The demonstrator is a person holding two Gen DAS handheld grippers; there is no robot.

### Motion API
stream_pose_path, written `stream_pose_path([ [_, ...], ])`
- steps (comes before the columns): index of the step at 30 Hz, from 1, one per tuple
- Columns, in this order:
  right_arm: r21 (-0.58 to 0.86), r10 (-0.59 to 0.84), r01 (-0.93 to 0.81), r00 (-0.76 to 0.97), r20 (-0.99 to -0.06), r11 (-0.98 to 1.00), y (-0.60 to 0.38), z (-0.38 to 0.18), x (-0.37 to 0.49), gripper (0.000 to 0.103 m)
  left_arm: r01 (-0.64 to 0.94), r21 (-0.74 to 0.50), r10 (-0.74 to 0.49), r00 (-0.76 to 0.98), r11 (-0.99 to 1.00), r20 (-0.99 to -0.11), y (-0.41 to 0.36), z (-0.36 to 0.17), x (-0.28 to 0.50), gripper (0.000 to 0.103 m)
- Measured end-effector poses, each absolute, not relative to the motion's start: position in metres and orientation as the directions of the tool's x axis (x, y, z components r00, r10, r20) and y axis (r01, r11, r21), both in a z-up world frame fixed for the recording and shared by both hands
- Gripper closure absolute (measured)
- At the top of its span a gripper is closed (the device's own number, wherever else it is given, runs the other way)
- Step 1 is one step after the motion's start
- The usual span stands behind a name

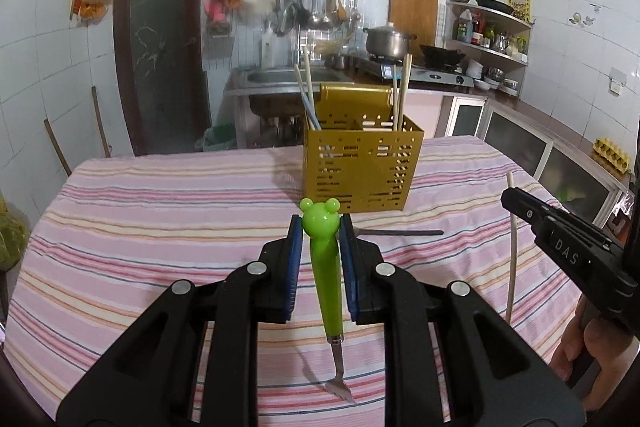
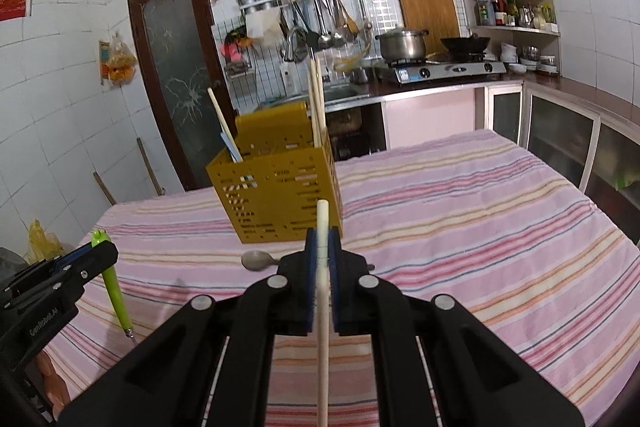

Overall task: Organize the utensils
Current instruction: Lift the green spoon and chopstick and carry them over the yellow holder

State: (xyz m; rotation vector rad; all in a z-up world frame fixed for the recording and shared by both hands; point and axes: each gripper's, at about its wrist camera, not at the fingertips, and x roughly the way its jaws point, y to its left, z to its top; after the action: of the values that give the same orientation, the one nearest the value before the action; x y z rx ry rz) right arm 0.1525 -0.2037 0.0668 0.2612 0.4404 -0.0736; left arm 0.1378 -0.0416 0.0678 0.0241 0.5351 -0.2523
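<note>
Left tongs (image 1: pixel 320 227) gripping glossy frog-headed fork (image 1: pixel 326 267), perforated gold caddy (image 1: pixel 362 167) behind

Pink, orange and white stripes run across the tablecloth (image 1: pixel 160 211). The holder (image 1: pixel 362 163) shows mustard gold. Bright green on the frog-headed fork handle (image 1: pixel 326 267), pale cream on the chopstick (image 2: pixel 323 307), and blue pads (image 1: pixel 294 259) line the black left gripper (image 1: pixel 322 227).

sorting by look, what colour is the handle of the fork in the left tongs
Bright green, with a frog-head top; the fork shows best in the left wrist view.
</note>
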Motion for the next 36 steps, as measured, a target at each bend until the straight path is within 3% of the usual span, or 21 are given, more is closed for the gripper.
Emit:
stream_pose_path([
  [36, 0.177, -0.063, 0.106, 0.97, -0.235, 0.979, -0.2, 0.126, 0.168, 0.097, 0.279, -0.089, -0.29, 0.86, 0.956, -0.421, -0.03, 0.117, 0.162, 0.085],
])
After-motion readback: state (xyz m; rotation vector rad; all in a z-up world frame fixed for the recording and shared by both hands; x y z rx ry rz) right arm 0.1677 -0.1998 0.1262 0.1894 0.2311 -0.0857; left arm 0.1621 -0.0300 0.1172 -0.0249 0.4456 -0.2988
